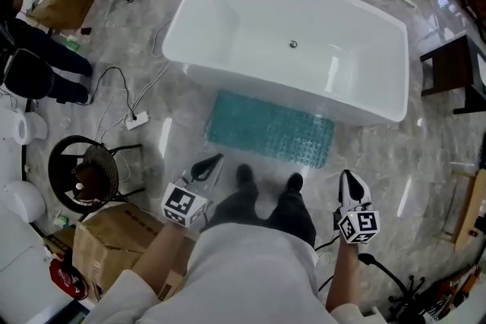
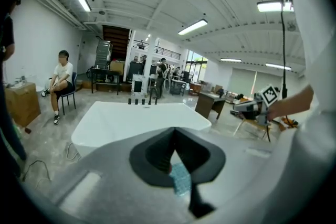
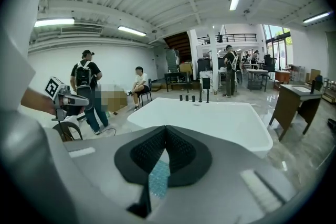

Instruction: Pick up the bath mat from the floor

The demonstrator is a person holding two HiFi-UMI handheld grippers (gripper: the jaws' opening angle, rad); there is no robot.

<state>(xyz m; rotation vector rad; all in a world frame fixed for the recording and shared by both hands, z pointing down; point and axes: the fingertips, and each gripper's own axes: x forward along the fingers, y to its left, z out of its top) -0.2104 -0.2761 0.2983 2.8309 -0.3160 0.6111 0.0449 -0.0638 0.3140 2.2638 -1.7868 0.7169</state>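
The bath mat (image 1: pixel 271 129), a teal rectangle, is seen lying flat on the floor (image 1: pixel 163 136) in the middle of the head view. Its far long edge lies just beside the wall of the white bathtub (image 1: pixel 357 106). No part of it is lifted or folded, so it is judged untouched.

The left gripper (image 1: pixel 208 165) is held at the lower left of the frame, near the mat's left end but apart from it. Its jaws are pressed together with nothing between them. The right gripper (image 1: pixel 350 184) is held at the lower right, beyond the mat's right end, and is likewise closed and empty. In each gripper view only a strip of the mat is glimpsed below the meeting jaws, with the bathtub beyond.

The step in hand is judged to be the approach, and no grasp is begun. For the next move the jaws would need to be opened and the grippers lowered to the mat's near edge, one toward each end. Since the mat lies flat against the glossy floor, a jaw would have to be worked under its thin edge before it can be pinched and raised.
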